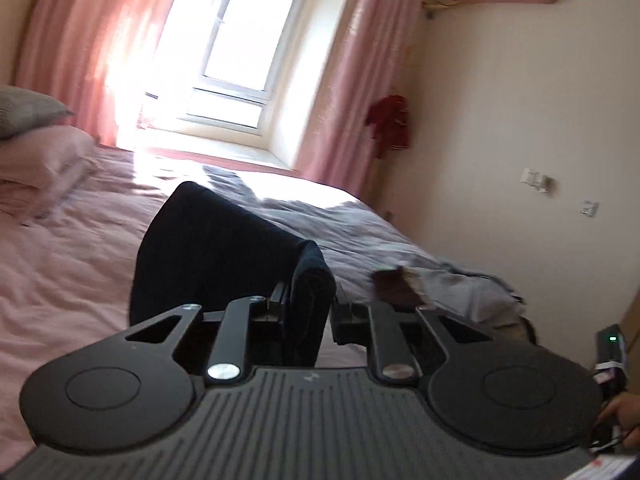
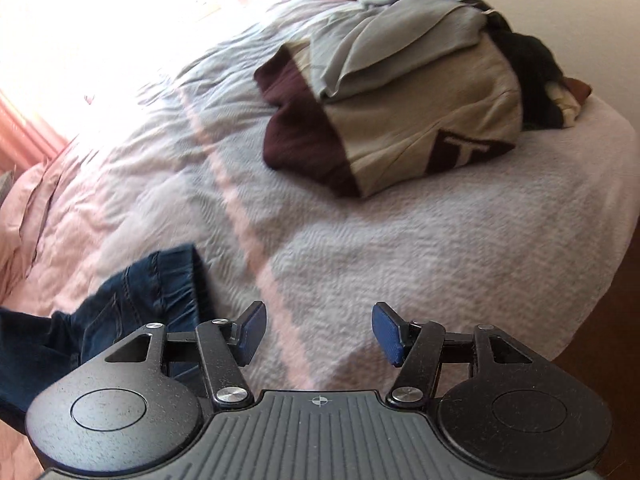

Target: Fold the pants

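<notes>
Left gripper (image 1: 308,300) clamped on a thick bunch of dark pants (image 1: 224,248), cloth filling the gap between the jaws and hiding both pads. Holds the bunch above the bed (image 1: 60,260), with the rest of the garment trailing off toward 11 o'clock in the left wrist view, down to the pink cover. Right gripper (image 2: 318,334) released, blue pads (image 2: 386,330) wide apart with nothing but quilt between them, poised over the bed. Shows the pants again in the right wrist view at 8 o'clock: a denim end with stitched seams and what looks like gathered elastic, just beside the near pad and apart from it. Pile of other clothes (image 2: 400,92) at 1 o'clock, well apart. Looks like denim: soft and limp but weighty for cloth, likely to sag and swing from a single hold, not fragile, rough enough not to slip from rubber pads. Bulky where layers stack, so a pinch there takes a wide bite. Best taken at the firm parts: waistband, hem, side seam, one corner per gripper, to keep an edge taut and lay it flat. Risks a twisted, uneven fold if grabbed mid-leg.
</notes>
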